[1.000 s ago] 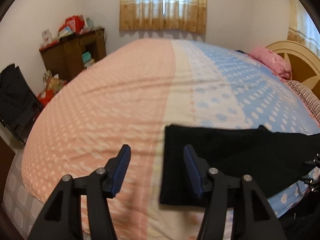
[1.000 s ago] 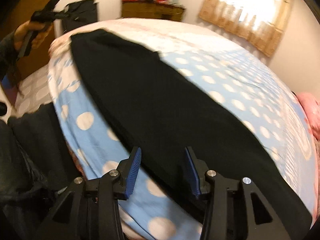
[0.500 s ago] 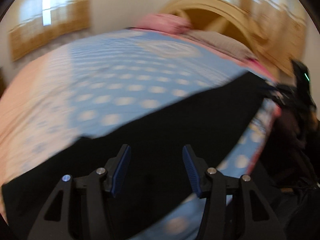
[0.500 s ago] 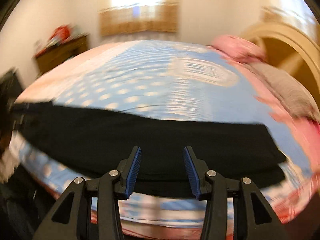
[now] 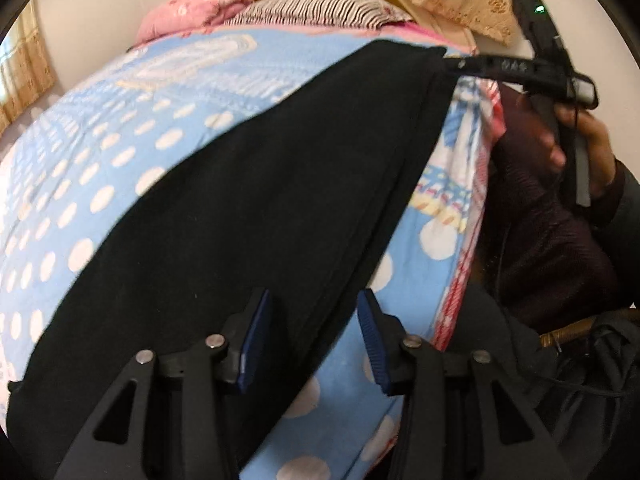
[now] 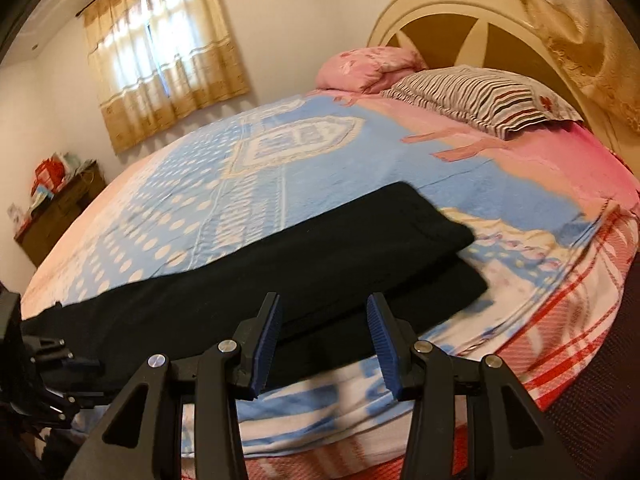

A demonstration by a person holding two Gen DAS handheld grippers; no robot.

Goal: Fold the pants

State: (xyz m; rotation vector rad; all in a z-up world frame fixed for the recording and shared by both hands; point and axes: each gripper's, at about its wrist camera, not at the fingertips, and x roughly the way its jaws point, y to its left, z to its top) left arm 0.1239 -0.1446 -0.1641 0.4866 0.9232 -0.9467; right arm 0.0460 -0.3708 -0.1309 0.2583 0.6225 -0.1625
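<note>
The black pants point(image 5: 248, 208) lie in a long strip along the near edge of the bed point(image 5: 120, 128), already doubled lengthwise, one leg stacked on the other; in the right wrist view they run from the lower left of the frame to a squared end right of centre point(image 6: 360, 248), where the upper layer sits slightly back from the lower one. That flat, straight lay probably serves the next fold, end over end.

The left gripper point(image 5: 312, 340) hovers low over the strip near its close end, fingers spread wide and grasping nothing, the pants' edge passing between them. The right gripper point(image 6: 324, 336) hangs just above the far end, fingers likewise released. In the left wrist view its tip shows at the upper right, reaching the pants' corner point(image 5: 436, 54); whether it touches the cloth I cannot tell. A striped pillow point(image 6: 480, 96) rests by the headboard.
</note>
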